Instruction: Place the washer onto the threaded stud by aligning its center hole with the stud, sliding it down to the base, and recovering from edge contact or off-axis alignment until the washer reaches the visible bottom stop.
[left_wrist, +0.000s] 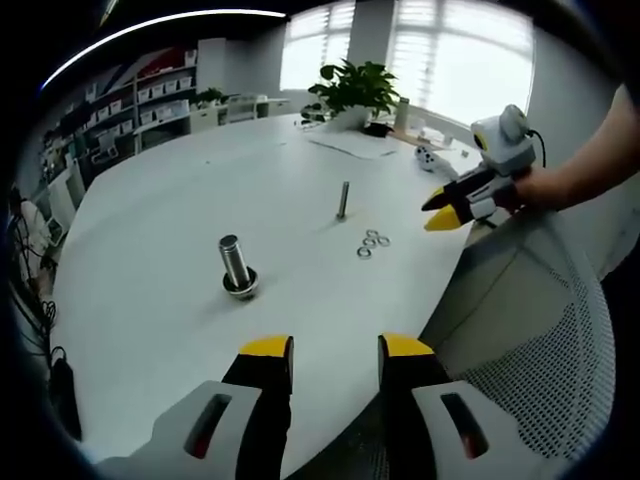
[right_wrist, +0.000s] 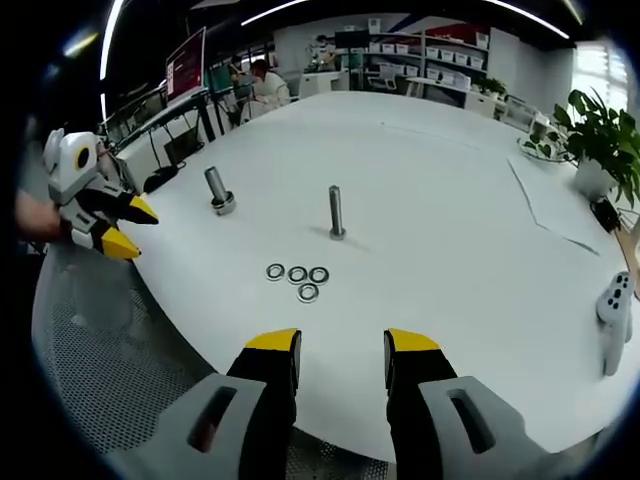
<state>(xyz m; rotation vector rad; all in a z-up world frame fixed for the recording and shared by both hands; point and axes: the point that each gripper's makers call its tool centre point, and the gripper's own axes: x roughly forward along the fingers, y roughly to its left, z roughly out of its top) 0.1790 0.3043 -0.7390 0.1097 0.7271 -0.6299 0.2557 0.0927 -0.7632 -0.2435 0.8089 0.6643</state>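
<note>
Yellow-tipped black jaws of the right gripper (right_wrist: 340, 345) rise at the bottom of the right gripper view, parted with nothing between them, poised at the near edge of the round white table (right_wrist: 440, 200). Just ahead of those jaws lies a cluster of four small silver metal washers (right_wrist: 298, 278), flat on the tabletop and touching or nearly touching one another. Farther ahead stands the slim upright grey threaded stud (right_wrist: 336, 212), bare, with no washer on it. Ahead and to the left stands a thicker silver bolt on a flanged base (right_wrist: 218, 190). At the far left the left gripper (right_wrist: 128, 228) is held off the table edge, jaws slightly apart and empty. In the left gripper view its own jaws (left_wrist: 338, 350) stand open over the table rim, the thick bolt (left_wrist: 236, 266) ahead, the stud (left_wrist: 343, 200) and washers (left_wrist: 371, 243) beyond to the right. A white mesh chair back (right_wrist: 90, 340) sits low left of the right gripper.
</note>
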